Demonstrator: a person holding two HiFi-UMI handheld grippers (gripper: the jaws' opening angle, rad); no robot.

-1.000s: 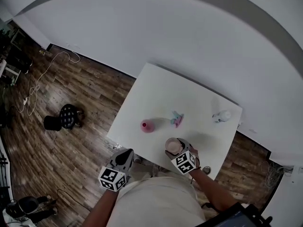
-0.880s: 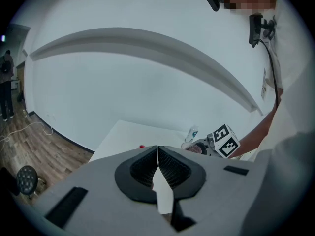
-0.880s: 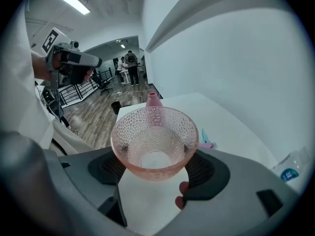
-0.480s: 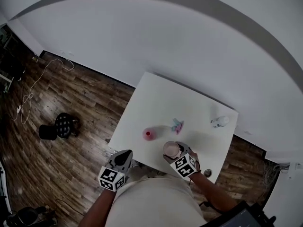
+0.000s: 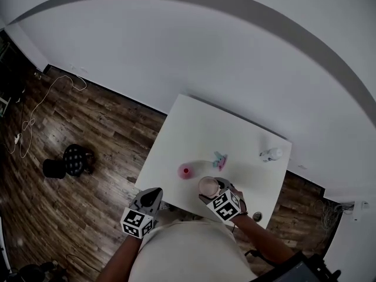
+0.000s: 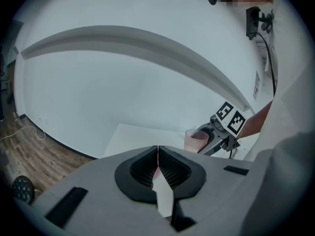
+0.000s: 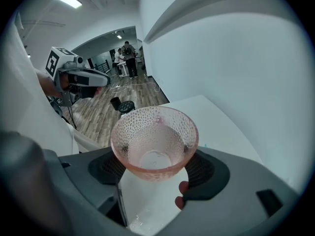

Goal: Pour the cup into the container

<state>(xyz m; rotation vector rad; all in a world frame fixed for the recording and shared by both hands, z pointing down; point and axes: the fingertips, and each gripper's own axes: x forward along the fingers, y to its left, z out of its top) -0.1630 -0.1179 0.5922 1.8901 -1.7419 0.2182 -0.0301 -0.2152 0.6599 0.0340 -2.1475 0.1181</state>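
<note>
My right gripper (image 5: 212, 188) is shut on a pink dimpled cup (image 5: 207, 185), held upright above the near part of the white table (image 5: 235, 128). In the right gripper view the cup (image 7: 155, 139) fills the space between the pads of my right gripper (image 7: 156, 167); it looks see-through, and whether it holds liquid I cannot tell. A pink container (image 5: 186, 171) stands on the table just left of the cup. My left gripper (image 5: 150, 196) hovers off the table's near left corner. In its own view the left gripper (image 6: 158, 154) is shut with nothing in it, and the cup (image 6: 196, 138) shows to its right.
A small blue and pink object (image 5: 220, 157) lies beyond the cup. A pale bottle-like thing (image 5: 271, 154) lies at the table's far right. A dark stool (image 5: 71, 160) and a cable (image 5: 41, 107) are on the wood floor to the left. People (image 7: 127, 58) stand far off.
The right gripper has lifted the cup and carried it a little left, closer to the pink container. The left gripper has shifted slightly and stays shut.
</note>
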